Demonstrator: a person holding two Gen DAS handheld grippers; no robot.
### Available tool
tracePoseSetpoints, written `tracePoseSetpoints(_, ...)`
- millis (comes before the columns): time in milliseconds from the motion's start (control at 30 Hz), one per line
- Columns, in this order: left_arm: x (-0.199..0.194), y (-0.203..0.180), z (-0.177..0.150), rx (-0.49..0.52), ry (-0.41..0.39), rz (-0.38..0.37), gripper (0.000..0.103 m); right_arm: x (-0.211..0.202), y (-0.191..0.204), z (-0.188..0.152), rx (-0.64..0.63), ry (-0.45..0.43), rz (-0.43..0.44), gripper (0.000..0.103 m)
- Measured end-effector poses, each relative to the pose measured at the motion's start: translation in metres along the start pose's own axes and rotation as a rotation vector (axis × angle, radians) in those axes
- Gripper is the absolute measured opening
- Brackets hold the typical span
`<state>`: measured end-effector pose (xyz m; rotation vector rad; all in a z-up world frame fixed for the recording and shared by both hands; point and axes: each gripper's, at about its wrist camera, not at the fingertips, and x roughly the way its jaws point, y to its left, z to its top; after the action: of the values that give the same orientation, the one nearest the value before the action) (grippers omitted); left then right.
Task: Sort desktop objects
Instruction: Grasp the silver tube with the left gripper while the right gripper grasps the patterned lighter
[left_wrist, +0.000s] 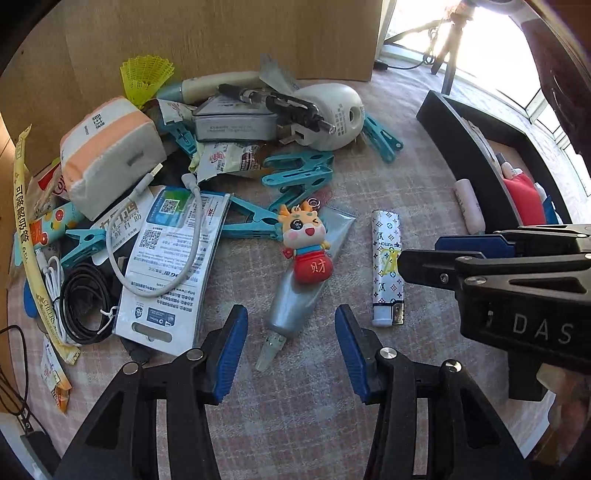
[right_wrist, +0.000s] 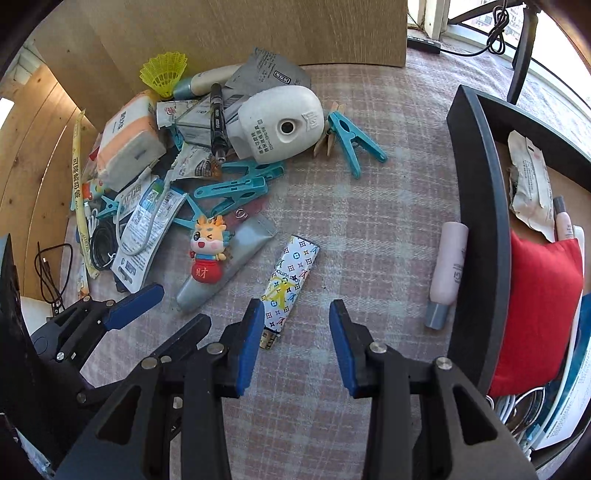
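Desktop objects lie in a heap (left_wrist: 177, 177) at the far left of the cloth-covered counter (right_wrist: 369, 221), well apart from the black tray (right_wrist: 480, 229) on my right, which already holds a red pouch (right_wrist: 535, 306) and some papers. Nearer to me, loose on the cloth, are a silver tube (left_wrist: 306, 280) with a cartoon deer keychain (left_wrist: 304, 243) lying on top of it, a patterned lighter (left_wrist: 386, 266) just beside them, and a pink bottle (right_wrist: 448, 269) touching the tray's outer wall.

My left jaws (left_wrist: 291, 343) are spread and empty, hovering above the tube's cap end. My right jaws (right_wrist: 293, 332) are also spread and empty, with the lighter's lower end just beside the left finger.

Risks, as I judge them: closing on the tube could tip the keychain off. The two grippers are close together, so they could collide. The lighter is smooth and narrow and sits off-centre to my right jaws, so it may skid away.
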<state>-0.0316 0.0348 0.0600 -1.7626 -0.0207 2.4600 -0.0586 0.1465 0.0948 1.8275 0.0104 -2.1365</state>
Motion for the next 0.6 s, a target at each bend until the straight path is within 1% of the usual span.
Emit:
tracePoseSetpoints(133,0.009,-0.006,0.002,0.013,0.02,0.011,0.046,0.011,0.002,0.003,0.006,0.018,-0.003,0.036)
tracePoseSetpoints(200,0.01,-0.009,0.002,0.026,0.017,0.03,0.046,0.015,0.002,0.004,0.012,0.026,0.001,0.036)
tracePoseSetpoints(300,0.011,-0.011,0.005,0.028,0.017,0.033,0.045,0.021,0.005,0.005,0.016,0.035,0.007,0.036)
tracePoseSetpoints(367,0.012,-0.013,0.006,0.04,0.013,0.05,0.038,0.023,0.009,0.008,0.01,0.037,0.004,0.036)
tracePoseSetpoints(400,0.012,-0.014,0.006,0.045,0.011,0.057,0.037,0.024,0.012,0.009,0.002,0.03,-0.005,0.036)
tracePoseSetpoints(500,0.012,-0.014,0.007,0.017,0.008,0.053,0.032,0.026,0.022,0.01,-0.031,0.015,-0.037,0.036)
tracePoseSetpoints(533,0.011,-0.014,0.007,0.009,0.007,0.051,0.031,0.027,0.025,0.009,-0.043,0.009,-0.05,0.033)
tracePoseSetpoints(567,0.011,-0.013,0.006,0.002,0.004,0.048,0.03,0.027,0.026,0.009,-0.052,0.006,-0.059,0.028)
tracePoseSetpoints(600,0.01,-0.012,0.006,-0.004,0.002,0.044,0.029,0.027,0.026,0.008,-0.056,0.001,-0.066,0.026)
